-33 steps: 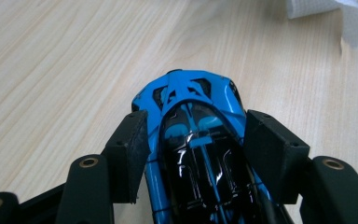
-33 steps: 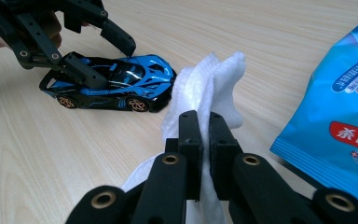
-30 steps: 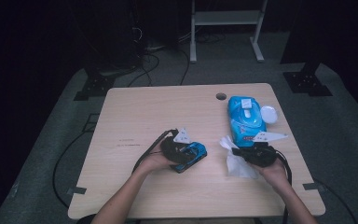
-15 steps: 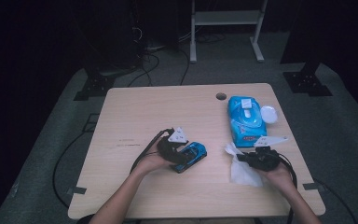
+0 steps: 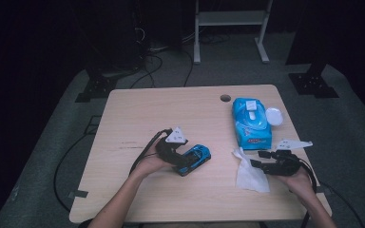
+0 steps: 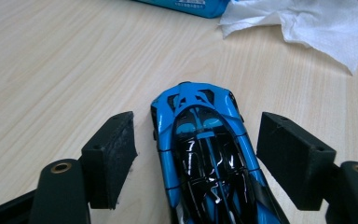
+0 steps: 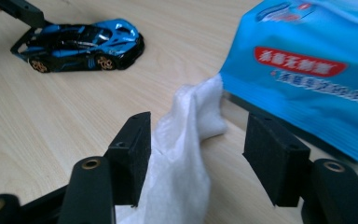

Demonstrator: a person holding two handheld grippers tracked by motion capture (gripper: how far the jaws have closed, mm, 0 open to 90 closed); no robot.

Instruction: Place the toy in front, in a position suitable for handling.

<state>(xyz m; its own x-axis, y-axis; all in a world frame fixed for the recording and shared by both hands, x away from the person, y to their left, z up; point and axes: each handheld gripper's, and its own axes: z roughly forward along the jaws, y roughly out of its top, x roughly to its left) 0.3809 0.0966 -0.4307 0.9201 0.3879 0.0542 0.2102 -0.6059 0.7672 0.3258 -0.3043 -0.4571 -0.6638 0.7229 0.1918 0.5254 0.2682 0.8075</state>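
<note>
A blue and black toy car (image 5: 200, 153) (image 6: 205, 154) stands on the wooden table (image 5: 171, 114). My left gripper (image 5: 186, 161) (image 6: 200, 135) straddles its rear end; the jaws have just been opening and stand clear of the car on both sides. A white wipe (image 5: 249, 175) (image 7: 186, 140) lies crumpled on the table in front of a blue wipe pack (image 5: 251, 123) (image 7: 317, 65). My right gripper (image 5: 258, 159) (image 7: 205, 135) points left over the wipe. Its jaws have just been opening, and the wipe runs loosely between them, against one pad.
A round white lid (image 5: 273, 115) lies beside the pack near the table's right edge. There is a cable hole (image 5: 225, 98) at the back of the table. Cables trail off the left side, and dark stands sit on the floor behind.
The right gripper has drawn back toward the front edge and opened, and the wipe now lies on the table. The left jaws have spread wider around the car.
</note>
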